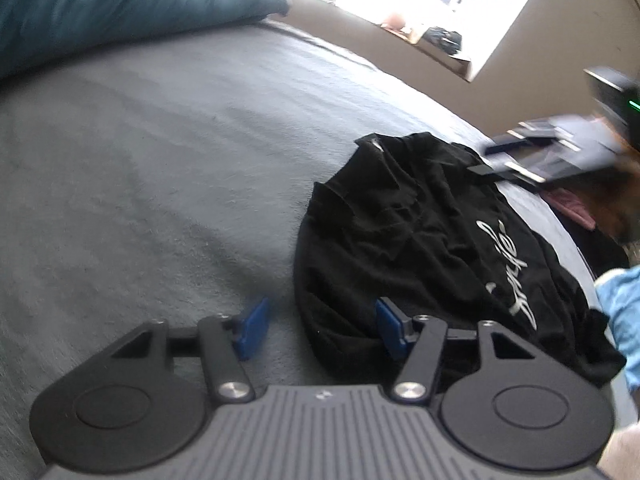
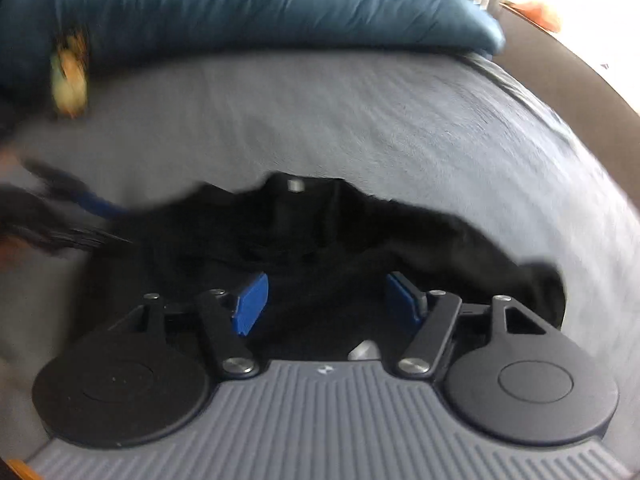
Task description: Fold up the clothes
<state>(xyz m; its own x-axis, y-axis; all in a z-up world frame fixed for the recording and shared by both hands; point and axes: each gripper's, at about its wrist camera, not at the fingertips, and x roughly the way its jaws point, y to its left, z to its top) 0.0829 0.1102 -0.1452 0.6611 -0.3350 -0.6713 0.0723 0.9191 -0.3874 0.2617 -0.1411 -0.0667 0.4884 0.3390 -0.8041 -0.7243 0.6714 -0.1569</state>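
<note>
Lying crumpled on the grey bed (image 1: 160, 160), the black shirt (image 1: 420, 240) sits below both tools: left tool (image 1: 320, 330) and right tool (image 2: 324, 300) spread wide, holding nothing.

A black shirt (image 1: 432, 248) with white script lettering (image 1: 508, 268) is seen on a plain grey bed (image 1: 160, 160). A teal-blue pillow (image 1: 120, 4) is shown. Blue pads (image 1: 252, 330) are carried on black-and-grey hand-held grippers.

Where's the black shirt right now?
The black shirt lies crumpled on the grey bedspread, right of the open left gripper and directly under the open right gripper.
</note>
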